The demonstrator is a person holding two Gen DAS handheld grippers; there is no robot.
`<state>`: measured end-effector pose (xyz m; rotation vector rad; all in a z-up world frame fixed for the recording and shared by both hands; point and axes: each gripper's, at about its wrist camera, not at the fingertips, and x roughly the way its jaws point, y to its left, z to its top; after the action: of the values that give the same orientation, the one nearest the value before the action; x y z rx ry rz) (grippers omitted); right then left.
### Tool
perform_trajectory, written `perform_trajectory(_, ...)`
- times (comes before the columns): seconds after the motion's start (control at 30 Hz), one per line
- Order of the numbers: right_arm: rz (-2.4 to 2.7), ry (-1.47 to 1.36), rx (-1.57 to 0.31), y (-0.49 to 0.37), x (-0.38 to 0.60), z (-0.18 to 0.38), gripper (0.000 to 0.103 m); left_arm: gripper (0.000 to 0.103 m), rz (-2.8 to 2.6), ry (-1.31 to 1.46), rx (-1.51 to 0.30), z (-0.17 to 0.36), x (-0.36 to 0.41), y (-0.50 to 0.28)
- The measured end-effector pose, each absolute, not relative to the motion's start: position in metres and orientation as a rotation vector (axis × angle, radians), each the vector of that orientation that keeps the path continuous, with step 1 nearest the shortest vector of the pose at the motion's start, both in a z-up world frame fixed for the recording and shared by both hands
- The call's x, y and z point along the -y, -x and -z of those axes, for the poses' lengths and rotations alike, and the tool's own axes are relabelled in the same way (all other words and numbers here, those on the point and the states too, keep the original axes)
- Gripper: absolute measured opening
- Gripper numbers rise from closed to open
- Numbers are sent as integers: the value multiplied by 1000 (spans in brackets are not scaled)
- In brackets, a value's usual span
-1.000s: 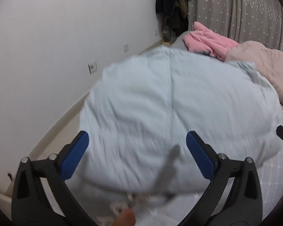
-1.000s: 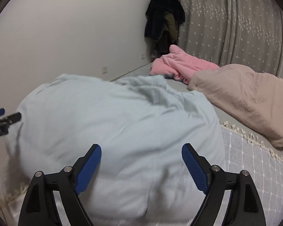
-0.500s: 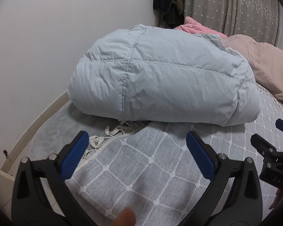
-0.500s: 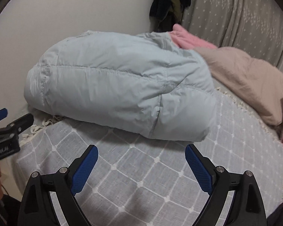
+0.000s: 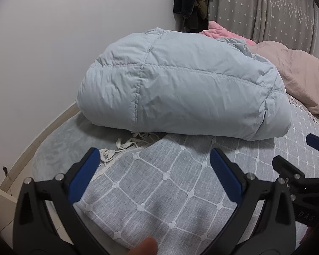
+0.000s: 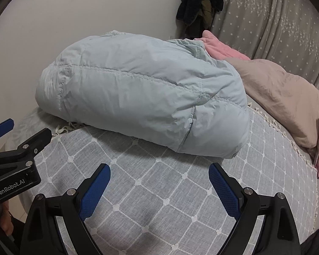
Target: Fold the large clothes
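Note:
A pale blue puffy quilted garment (image 5: pixel 180 89) lies folded in a thick bundle on the grey checked bedspread (image 5: pixel 163 191); it also shows in the right wrist view (image 6: pixel 142 97). My left gripper (image 5: pixel 155 161) is open and empty, hovering over the bedspread in front of the bundle. My right gripper (image 6: pixel 159 176) is open and empty, also short of the bundle. Each gripper shows at the edge of the other's view: the right one (image 5: pixel 304 165) and the left one (image 6: pixel 12 138).
A beige padded garment (image 6: pixel 287 97) and a pink garment (image 6: pixel 221 48) lie behind the bundle. Dark clothes (image 5: pixel 191 2) hang in the corner by the starred curtain (image 6: pixel 276 21). A white wall (image 5: pixel 53 42) runs along the left, close to the bed's edge.
Both grippers have pulled back from the pale blue garment, which filled the views a second ago. It now rests folded on the bed, with bedspread showing between it and the fingers.

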<state>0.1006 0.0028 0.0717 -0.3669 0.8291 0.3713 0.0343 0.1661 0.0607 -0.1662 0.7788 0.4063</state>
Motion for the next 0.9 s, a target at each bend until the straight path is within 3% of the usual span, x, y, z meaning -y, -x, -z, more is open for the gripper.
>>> perform_trajectory(0.9,-367,376,-848,-106,-2,-62,95,102,-371,165,-808,-51,-160,-42)
